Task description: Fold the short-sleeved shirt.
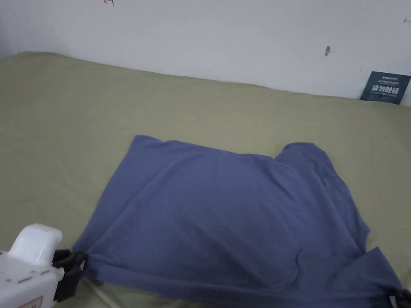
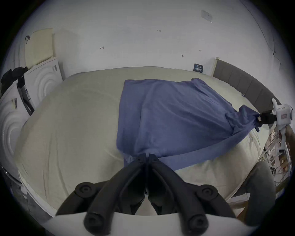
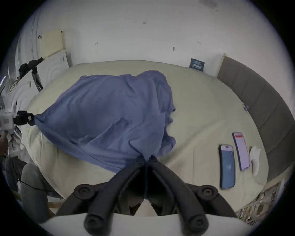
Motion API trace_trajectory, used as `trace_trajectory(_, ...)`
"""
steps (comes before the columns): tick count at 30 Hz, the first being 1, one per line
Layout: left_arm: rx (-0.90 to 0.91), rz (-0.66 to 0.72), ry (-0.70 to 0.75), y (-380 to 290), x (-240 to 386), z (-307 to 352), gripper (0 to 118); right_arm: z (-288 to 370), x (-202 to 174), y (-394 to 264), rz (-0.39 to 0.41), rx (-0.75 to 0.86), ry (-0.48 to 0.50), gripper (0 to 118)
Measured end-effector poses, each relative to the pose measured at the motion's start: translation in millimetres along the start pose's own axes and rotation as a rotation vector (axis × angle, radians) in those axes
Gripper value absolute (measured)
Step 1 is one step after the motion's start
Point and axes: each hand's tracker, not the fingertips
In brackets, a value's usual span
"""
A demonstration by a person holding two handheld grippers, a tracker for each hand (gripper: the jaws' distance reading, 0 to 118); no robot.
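A blue short-sleeved shirt (image 1: 228, 211) lies spread on an olive-green bed (image 1: 71, 124), its near edge pulled taut between both grippers. My left gripper (image 1: 77, 262) is shut on the shirt's near left corner (image 2: 135, 157), at the bed's front edge. My right gripper (image 1: 398, 297) pinches the near right corner (image 3: 146, 157), low at the frame's right. One sleeve (image 1: 311, 156) points toward the wall. In the left gripper view the right gripper (image 2: 259, 120) shows far right; in the right gripper view the left gripper (image 3: 32, 119) shows far left.
Two phones (image 3: 227, 166) (image 3: 241, 150) and a white cloth (image 3: 254, 158) lie on the bed to the right of the shirt. A padded headboard (image 3: 255, 99) runs along the right side. A dark card (image 1: 385, 87) leans on the white wall behind.
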Motion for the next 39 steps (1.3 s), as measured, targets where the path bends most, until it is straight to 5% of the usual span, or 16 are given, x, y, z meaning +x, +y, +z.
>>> trace_trajectory(3,-0.031,-0.009,-0.007,29.7,-10.1,-16.1,2,-17.9,13.0,31.6,0.021,-0.008,-0.002,2)
trace_trajectory(10,-0.109,-0.039,-0.055,110.9,-21.9,-77.3,7,-89.3,35.2,100.7,-0.068,-0.112,0.041,2)
trace_trajectory(13,-0.12,-0.019,0.002,128.4,-26.1,-108.7,25,-119.3,34.3,112.6,-0.093,-0.111,0.0,2)
trace_trajectory(16,-0.075,0.062,0.062,126.9,-37.2,-129.7,74,-144.5,38.8,110.0,-0.153,-0.086,-0.003,4)
trace_trajectory(19,-0.051,0.211,-0.006,115.3,-42.2,-131.7,76,-157.8,43.2,97.3,-0.232,-0.048,0.045,19)
trace_trajectory(21,-0.02,0.222,0.032,108.6,-49.3,-127.2,76,-150.2,40.9,88.0,-0.256,-0.006,0.081,66)
trace_trajectory(22,0.034,0.203,0.037,104.6,-46.6,-111.8,76,-138.7,37.9,83.5,-0.247,0.052,0.092,81)
trace_trajectory(27,0.333,0.194,0.129,62.7,-15.7,-20.5,75,-33.4,5.4,42.2,-0.124,0.554,0.045,80)
trace_trajectory(29,0.372,0.198,0.19,41.4,-0.1,5.3,72,-0.1,-7.2,19.5,-0.114,0.631,0.045,78)
trace_trajectory(31,0.389,0.205,0.264,15.3,15.7,23.7,53,24.2,-20.1,-3.4,-0.105,0.627,0.029,58)
trace_trajectory(32,0.382,0.215,0.283,6.2,11.9,23.1,17,28.7,-25.6,-11.0,-0.098,0.619,0.003,24)
trace_trajectory(33,0.393,0.243,0.307,-3.9,16.5,25.4,0,32.4,-30.8,-17.8,-0.082,0.599,-0.045,0)
trace_trajectory(39,0.343,0.28,0.195,-32.5,17.0,22.2,0,33.1,-38.2,-43.2,-0.097,0.5,-0.053,0)
